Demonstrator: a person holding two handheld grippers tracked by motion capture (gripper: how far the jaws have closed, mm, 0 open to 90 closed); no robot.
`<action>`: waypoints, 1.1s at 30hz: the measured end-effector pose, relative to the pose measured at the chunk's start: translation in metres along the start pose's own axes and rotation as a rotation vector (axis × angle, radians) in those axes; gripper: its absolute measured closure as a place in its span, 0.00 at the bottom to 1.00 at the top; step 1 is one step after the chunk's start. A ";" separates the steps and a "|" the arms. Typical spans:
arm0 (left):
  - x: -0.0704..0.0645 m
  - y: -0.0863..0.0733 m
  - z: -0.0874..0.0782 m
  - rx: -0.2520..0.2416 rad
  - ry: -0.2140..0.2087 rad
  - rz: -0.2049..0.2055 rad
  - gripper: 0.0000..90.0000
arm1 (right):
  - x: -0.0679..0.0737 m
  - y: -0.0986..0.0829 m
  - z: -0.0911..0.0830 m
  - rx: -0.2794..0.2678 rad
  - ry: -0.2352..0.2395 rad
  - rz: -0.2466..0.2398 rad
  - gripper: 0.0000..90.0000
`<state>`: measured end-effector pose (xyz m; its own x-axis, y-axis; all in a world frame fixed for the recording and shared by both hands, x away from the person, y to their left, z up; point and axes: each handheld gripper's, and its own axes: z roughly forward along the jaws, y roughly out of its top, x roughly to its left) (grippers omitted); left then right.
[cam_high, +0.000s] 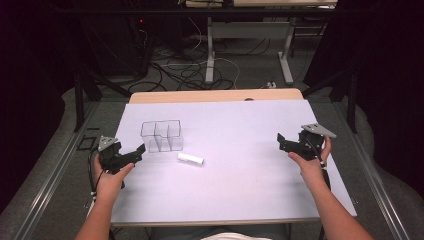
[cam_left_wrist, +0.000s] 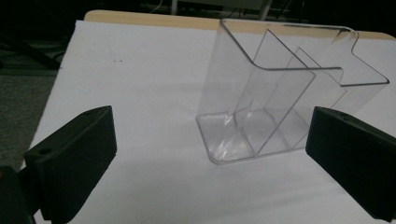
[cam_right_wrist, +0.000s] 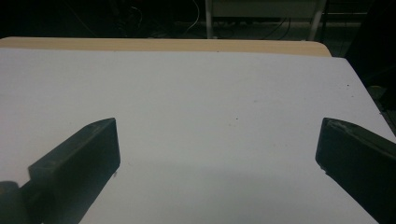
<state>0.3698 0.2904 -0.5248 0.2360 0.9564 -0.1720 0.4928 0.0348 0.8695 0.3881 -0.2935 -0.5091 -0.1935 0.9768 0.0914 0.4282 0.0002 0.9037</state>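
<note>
**Both grippers wide open, nothing held**

Your left gripper (cam_high: 131, 154) sits near the table's (cam_high: 240, 190) left edge, jaws spread wide and empty. In the left gripper view the gripper (cam_left_wrist: 212, 154) frames the clear organizer (cam_left_wrist: 280, 98) between its jaws; no jaw touches it. The organizer (cam_high: 162, 135) stands upright on the white sheet, divided into compartments, just ahead of that gripper.

Your right gripper (cam_high: 286, 141) sits near the right edge, well apart from the organizer. Its own view shows the gripper (cam_right_wrist: 217, 149) with jaws fully apart, over bare white surface, gripping nothing.

A white tube (cam_high: 190, 159) lies flat on the sheet, just in front of the organizer, near it but not touching, to the right of your left gripper.

No legible writing or labels on the organizer or tube.
</note>
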 end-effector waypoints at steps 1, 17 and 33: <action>0.001 0.000 0.000 0.000 0.003 -0.006 0.03 | -0.001 0.000 0.001 0.006 0.000 0.001 0.00; 0.002 0.021 -0.004 -0.062 0.060 -0.030 0.19 | 0.003 -0.007 0.000 0.031 -0.020 -0.039 0.02; -0.001 0.065 0.015 0.044 0.133 -0.071 0.40 | -0.002 -0.014 0.004 0.067 -0.012 0.006 0.04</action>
<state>0.4142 0.2878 -0.4751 0.0876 0.9821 -0.1670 0.5413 0.0938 0.8356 0.3858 -0.2948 -0.5232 -0.1804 0.9794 0.0910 0.4877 0.0087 0.8730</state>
